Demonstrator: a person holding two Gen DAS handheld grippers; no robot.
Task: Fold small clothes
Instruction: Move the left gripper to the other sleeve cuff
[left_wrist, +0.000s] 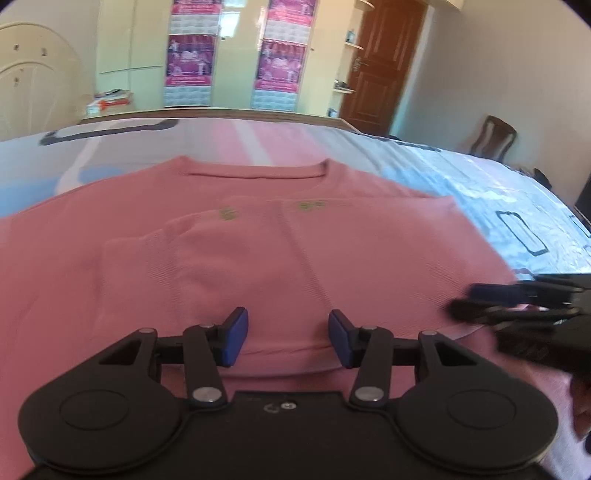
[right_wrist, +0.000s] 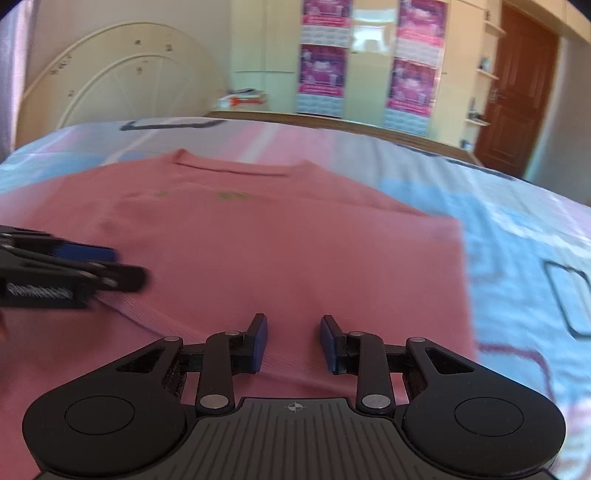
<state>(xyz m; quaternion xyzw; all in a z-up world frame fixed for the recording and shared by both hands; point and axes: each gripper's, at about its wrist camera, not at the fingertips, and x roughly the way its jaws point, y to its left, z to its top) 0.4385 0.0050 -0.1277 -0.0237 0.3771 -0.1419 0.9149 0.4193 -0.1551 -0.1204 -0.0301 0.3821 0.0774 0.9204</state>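
Observation:
A pink long-sleeved top lies flat on the bed, neckline at the far end, both sleeves folded in over the body. It also shows in the right wrist view. My left gripper is open and empty, just above the top's near hem. My right gripper is open and empty above the hem, further right. Each gripper shows in the other's view: the right one at the right edge, the left one at the left edge.
The bed has a patterned pink, blue and white sheet. A cream headboard stands at the left. Wardrobes with pink posters and a brown door are beyond the bed. A wooden chair is at the right.

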